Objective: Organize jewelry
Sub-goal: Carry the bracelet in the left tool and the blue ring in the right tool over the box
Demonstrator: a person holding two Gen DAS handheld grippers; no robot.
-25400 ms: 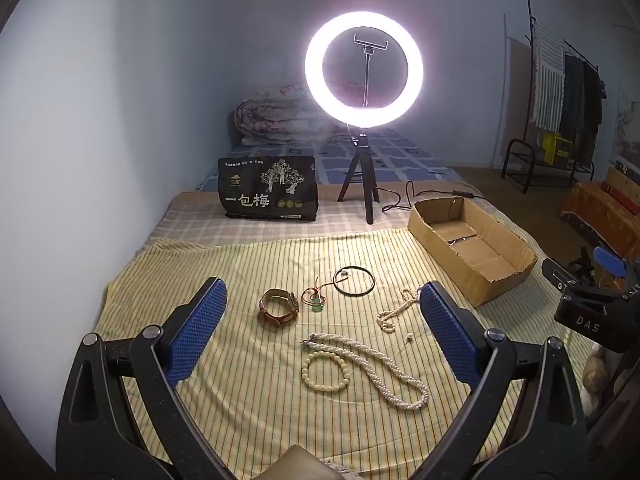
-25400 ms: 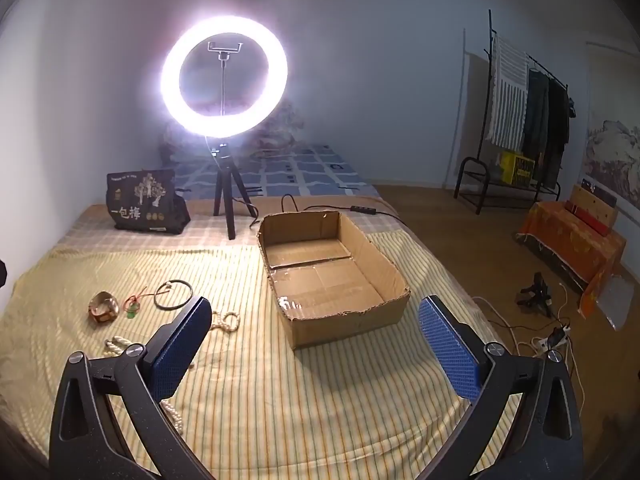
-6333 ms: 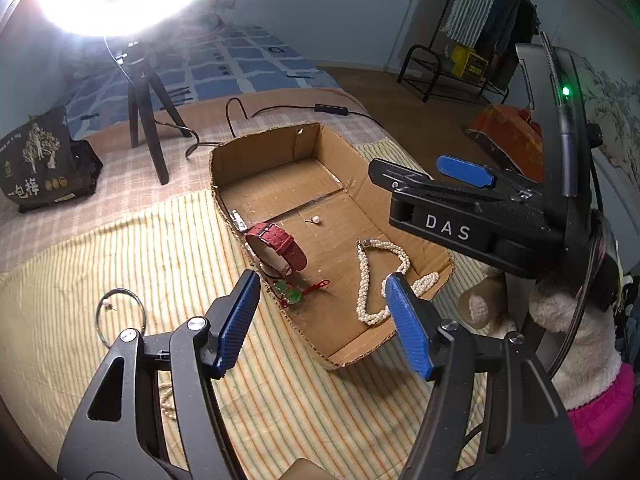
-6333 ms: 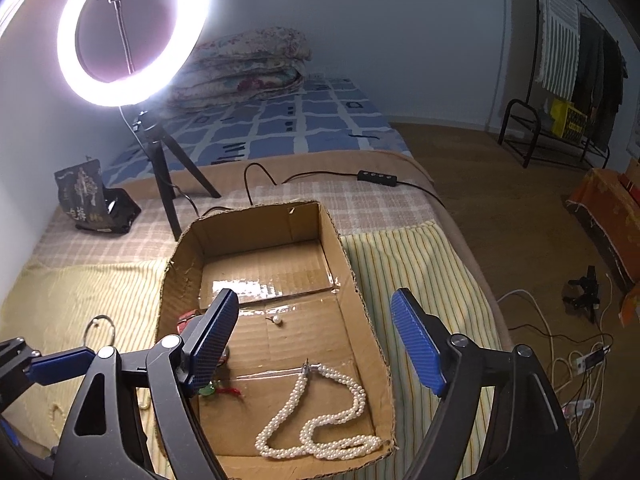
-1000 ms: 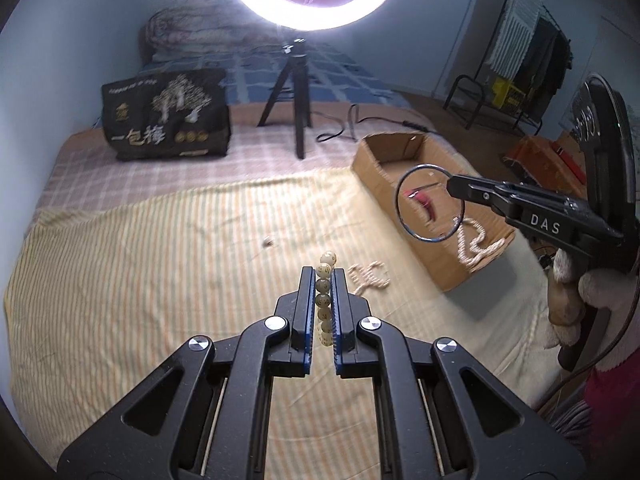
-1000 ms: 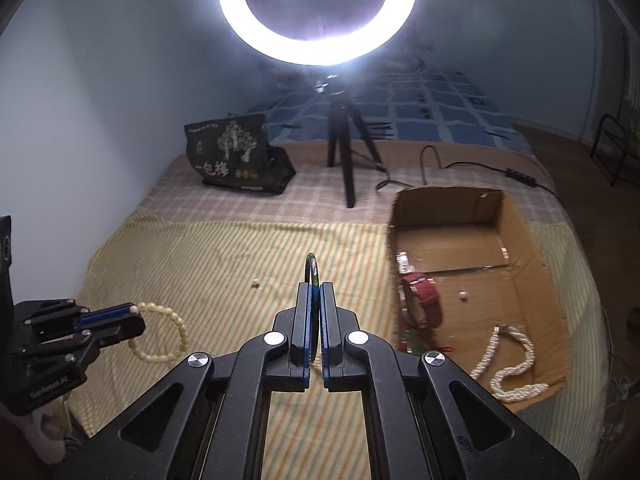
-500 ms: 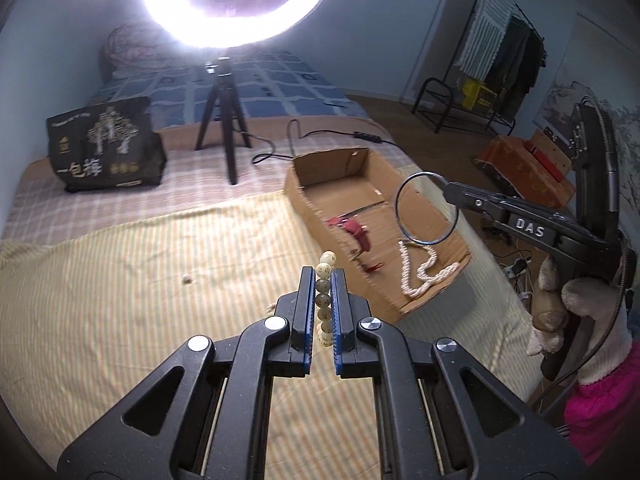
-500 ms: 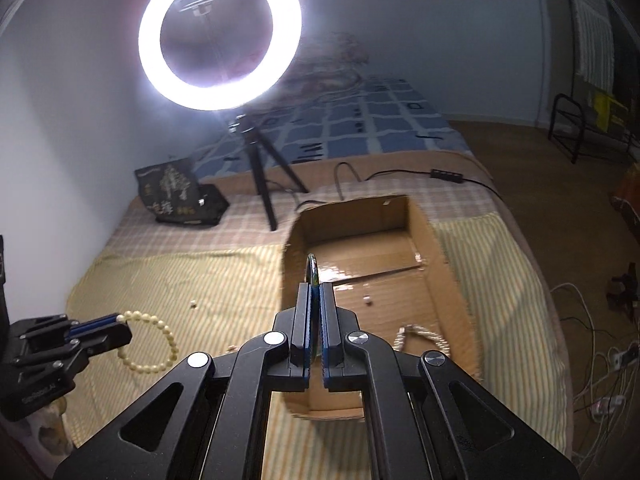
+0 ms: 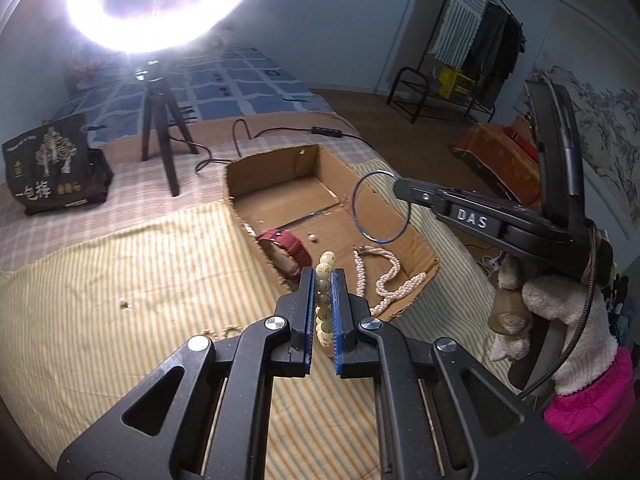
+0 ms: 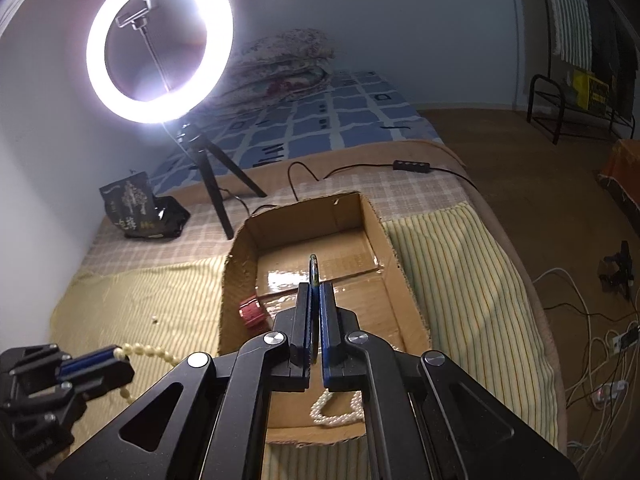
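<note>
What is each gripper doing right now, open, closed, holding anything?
Left gripper: closed on the cream round-bead bracelet, pinched between its fingers.
Right gripper: closed on the thin dark metal bangle, held above the brown cardboard box.

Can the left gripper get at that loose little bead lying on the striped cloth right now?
Probably not yet. The left gripper is shut on the bead bracelet, so its jaws are occupied. The path to the loose bead on the striped cloth looks free; it would likely need to drop the bracelet first.
</note>
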